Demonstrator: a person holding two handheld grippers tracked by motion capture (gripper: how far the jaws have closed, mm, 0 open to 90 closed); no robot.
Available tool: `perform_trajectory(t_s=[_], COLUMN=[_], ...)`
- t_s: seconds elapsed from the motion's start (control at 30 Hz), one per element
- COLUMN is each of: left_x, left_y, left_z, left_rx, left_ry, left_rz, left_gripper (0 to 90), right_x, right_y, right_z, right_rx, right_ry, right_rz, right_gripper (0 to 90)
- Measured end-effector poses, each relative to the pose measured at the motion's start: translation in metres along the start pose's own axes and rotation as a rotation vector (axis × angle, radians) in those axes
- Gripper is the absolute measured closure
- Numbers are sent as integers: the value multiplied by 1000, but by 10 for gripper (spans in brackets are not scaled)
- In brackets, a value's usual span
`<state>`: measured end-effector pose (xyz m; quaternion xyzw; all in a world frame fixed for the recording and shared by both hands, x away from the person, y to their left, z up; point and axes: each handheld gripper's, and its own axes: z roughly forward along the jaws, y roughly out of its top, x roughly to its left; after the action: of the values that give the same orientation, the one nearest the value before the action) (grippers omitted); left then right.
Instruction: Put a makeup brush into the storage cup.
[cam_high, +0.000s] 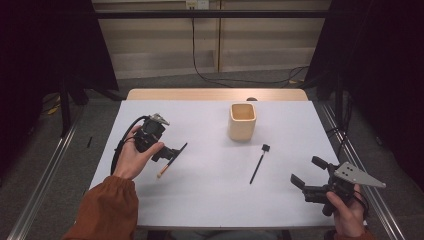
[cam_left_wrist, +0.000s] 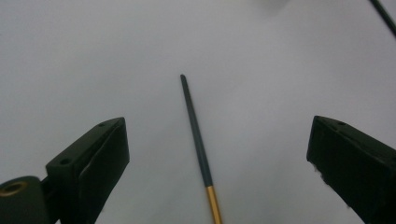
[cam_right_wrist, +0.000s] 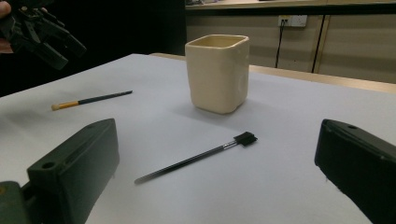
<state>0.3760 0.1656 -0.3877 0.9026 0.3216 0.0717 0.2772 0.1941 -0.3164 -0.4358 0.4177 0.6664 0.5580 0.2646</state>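
- left gripper (cam_high: 172, 152) hovers over the gold-ferruled brush (cam_left_wrist: 198, 142), jaws wide apart, holding nothing.
- brush lies on the table (cam_high: 210, 190), at 8 o'clock from the cup (cam_high: 242, 121).
- looks light, stiff, thin, apt to roll; pinch mid-handle.
- right gripper (cam_high: 305, 175) gapes empty.

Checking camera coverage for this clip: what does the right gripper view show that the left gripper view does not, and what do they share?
Right gripper view alone: the cream cup standing upright, the black-headed brush's head, the far wall, and the left gripper raised above the table. Left gripper view alone: its own jaws open on either side of the gold-banded brush, seen close. Both: the white table, that gold-banded brush and part of the black brush's handle.
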Motion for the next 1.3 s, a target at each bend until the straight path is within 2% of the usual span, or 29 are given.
perform_trajectory(t_s=[0.1, 0.2, 0.27, 0.4, 0.53, 0.67, 0.73, 0.8, 0.97, 1.0, 1.13, 1.2, 1.3], left_x=[2, 0, 2, 3, 3, 3, 3, 4, 4, 3, 2, 1, 0], left_y=[1, 3, 3, 2, 4, 3, 2, 1, 0, -1, -4, -5, -5], left_z=[3, 7, 11, 15, 18, 24, 27, 29, 32, 35, 39, 41, 43], left_rx=[29, 76, 112, 175, 211, 279, 309, 325, 349, 371, 376, 387, 394], left_ry=[-7, 45, 24, 20, 4, -21, -13, -17, -14, -20, -3, -4, -10], left_rz=[-26, -26, -24, -26, -40, -53, -58, -80, -88, -88, -70, -71, -77], left_gripper=[51, 42, 40, 95, 165, 166, 179, 197, 229, 236, 344, 368, 458], right_x=[0, 0, 0, 0, 0, 0, 0, 0, 0, 0, 0, 0, 0], right_y=[0, 0, 0, 0, 0, 0, 0, 0, 0, 0, 0, 0, 0], right_z=[0, 0, 0, 0, 0, 0, 0, 0, 0, 0, 1, 1, 1], right_rx=[1, 0, 2, 1, 3, 4, 2, 5, 5, 6, 9, 9, 11], right_ry=[1, 1, 0, 1, 4, 5, 4, 6, 6, 7, 8, 9, 11], right_rz=[0, 0, -2, -1, -2, -2, -1, -2, -2, -4, -8, -9, -9], right_gripper=[0, 0, 0, 0, 0, 0, 0, 0, 0, 0, 0, 0, 0])
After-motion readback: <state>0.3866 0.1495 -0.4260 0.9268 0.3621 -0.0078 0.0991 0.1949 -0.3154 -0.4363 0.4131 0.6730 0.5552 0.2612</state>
